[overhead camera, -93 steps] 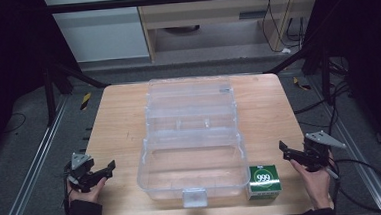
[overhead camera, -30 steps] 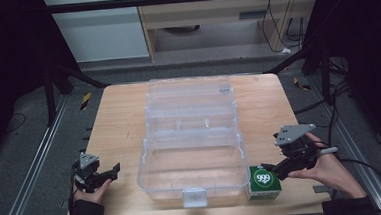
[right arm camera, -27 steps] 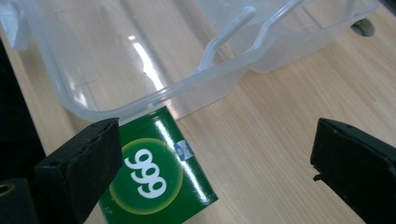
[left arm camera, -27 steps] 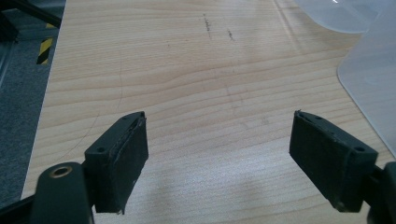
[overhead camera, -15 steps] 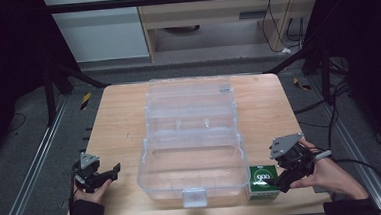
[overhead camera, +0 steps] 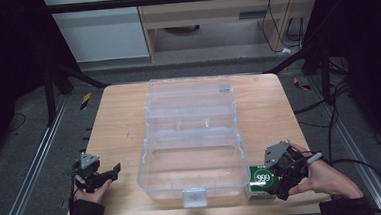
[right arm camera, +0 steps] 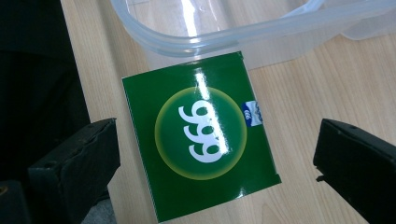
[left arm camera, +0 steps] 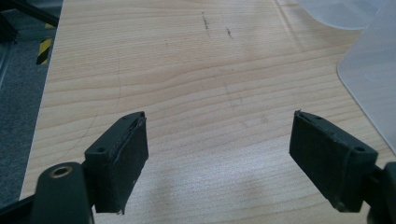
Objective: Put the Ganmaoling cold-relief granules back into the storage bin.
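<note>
Clear plastic case (overhead camera: 192, 152) beside green box (overhead camera: 261, 182)

In the high view, the right tool (overhead camera: 278, 175) covers part of the green box (overhead camera: 259, 182); the small blue label (right arm camera: 252, 114) beside the box's "999" remains too small to read in the right gripper view.

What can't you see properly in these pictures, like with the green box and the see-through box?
- Green box: its sides are hidden in the right gripper view, which looks down on its top; in the high view the right gripper covers part of it.
- Small blue label on it: too small to read.
- Clear plastic case: cut off by the edges in both gripper views.
- Left gripper: its body is cut off at the bottom edge.
</note>
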Tool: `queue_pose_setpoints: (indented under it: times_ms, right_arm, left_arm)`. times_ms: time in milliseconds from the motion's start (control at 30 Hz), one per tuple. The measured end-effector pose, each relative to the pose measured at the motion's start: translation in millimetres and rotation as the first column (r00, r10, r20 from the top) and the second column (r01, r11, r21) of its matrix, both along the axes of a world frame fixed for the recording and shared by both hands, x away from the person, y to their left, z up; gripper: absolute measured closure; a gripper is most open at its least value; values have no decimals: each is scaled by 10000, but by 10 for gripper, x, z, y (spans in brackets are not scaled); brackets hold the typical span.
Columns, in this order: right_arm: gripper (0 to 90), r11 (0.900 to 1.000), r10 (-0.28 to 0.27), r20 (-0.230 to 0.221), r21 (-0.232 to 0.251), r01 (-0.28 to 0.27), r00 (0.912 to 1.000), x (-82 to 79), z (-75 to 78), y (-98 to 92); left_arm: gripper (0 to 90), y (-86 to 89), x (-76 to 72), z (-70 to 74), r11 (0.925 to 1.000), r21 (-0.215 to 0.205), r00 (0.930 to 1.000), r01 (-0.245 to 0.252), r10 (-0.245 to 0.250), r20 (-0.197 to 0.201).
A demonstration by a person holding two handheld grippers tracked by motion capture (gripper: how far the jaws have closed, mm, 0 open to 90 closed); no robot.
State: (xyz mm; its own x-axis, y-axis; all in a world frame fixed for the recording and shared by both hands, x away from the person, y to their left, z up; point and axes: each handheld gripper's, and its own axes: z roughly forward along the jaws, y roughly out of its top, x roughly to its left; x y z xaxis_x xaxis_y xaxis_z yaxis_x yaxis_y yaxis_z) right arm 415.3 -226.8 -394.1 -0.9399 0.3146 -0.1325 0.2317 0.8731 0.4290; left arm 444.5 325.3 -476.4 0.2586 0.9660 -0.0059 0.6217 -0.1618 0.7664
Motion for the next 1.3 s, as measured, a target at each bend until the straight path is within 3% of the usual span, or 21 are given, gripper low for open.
queue_pose_setpoints:
  times_ms: [700, 1300]
  right_arm:
    - [6, 9922, 648, -499, -1029, -697, 9966, 63, -228, 178]
    - [50, 9873, 680, -1269, -1344, -851, 9896, 169, -475, 178]
  left_arm:
    - [189, 2, 4, 2, 10000, 46, 10000, -4, 4, 15]
    - [189, -2, 10, -1, 10000, 92, 10000, 8, -9, 17]
